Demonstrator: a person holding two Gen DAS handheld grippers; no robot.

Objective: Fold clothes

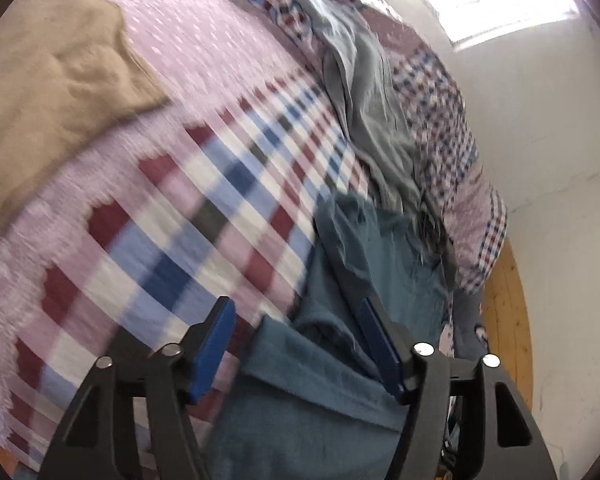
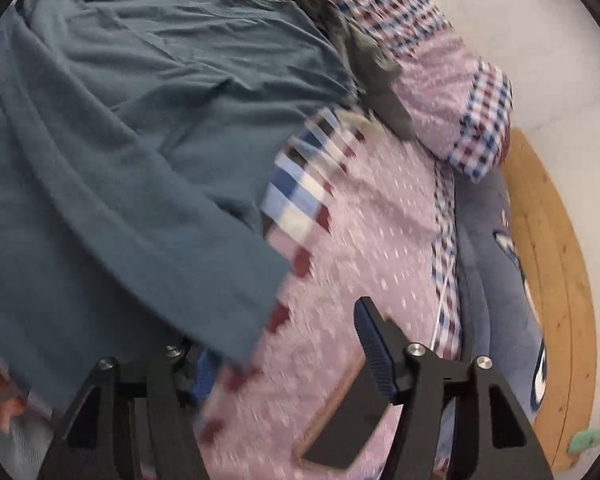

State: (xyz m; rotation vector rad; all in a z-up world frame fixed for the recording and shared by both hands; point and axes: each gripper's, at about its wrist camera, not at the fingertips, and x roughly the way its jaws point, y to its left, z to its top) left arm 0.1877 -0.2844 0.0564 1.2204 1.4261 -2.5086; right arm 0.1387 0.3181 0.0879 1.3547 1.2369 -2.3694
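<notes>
A teal long-sleeved shirt point(image 2: 140, 120) lies spread over the bed, one sleeve running down toward the lower left of the right wrist view. My right gripper point(image 2: 288, 344) is open just above the bedcover at the sleeve's cuff. The cuff drapes over its left finger and hides most of that pad. In the left wrist view another part of the teal shirt point(image 1: 340, 380) lies bunched between the wide-apart blue pads point(image 1: 216, 344) of my left gripper point(image 1: 300, 328), which is open and not clamped on the cloth.
The bedcover point(image 1: 188, 60) is pink with red, blue and white checks. A tan garment point(image 1: 52, 80) lies at its far left and a crumpled grey garment point(image 1: 364, 92) beyond the shirt. A blue-grey cushion point(image 2: 496, 280) sits at the bed's edge by the wooden floor point(image 2: 556, 260) and white wall.
</notes>
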